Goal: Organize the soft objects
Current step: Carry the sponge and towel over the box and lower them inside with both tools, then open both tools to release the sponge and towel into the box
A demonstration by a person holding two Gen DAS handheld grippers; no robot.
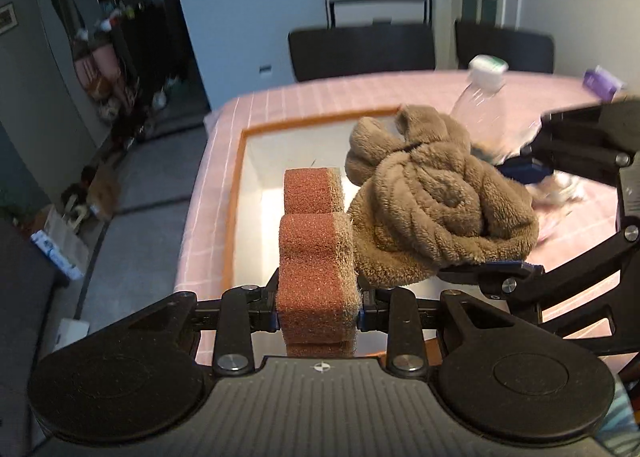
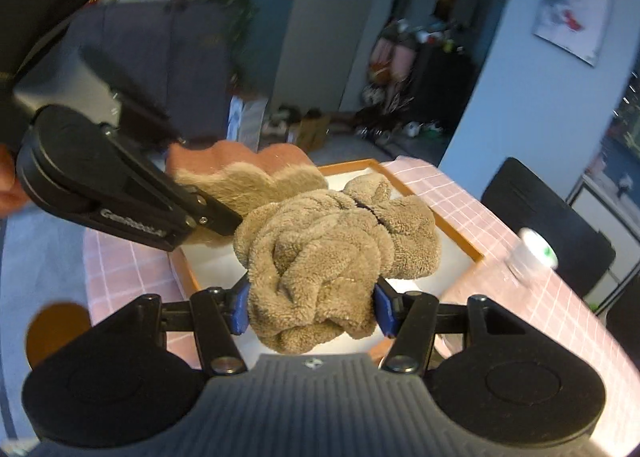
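Note:
My left gripper (image 1: 318, 311) is shut on a brown wavy sponge (image 1: 316, 253) and holds it above the white tray (image 1: 234, 193). My right gripper (image 2: 312, 309) is shut on a bunched tan fleece cloth (image 2: 320, 253) and holds it over the same tray (image 2: 436, 209). The cloth also shows in the left wrist view (image 1: 424, 209), touching the sponge's right side. The sponge shows in the right wrist view (image 2: 248, 177), just behind and left of the cloth. The right gripper's black body (image 1: 576, 153) reaches in from the right.
The tray has an orange rim and lies on a pink checked tablecloth (image 1: 312, 95). A clear plastic bottle with a white cap (image 1: 486, 77) lies behind the cloth, blurred. A purple carton (image 1: 600, 83) sits far right. Two black chairs (image 1: 360, 49) stand at the table's far side.

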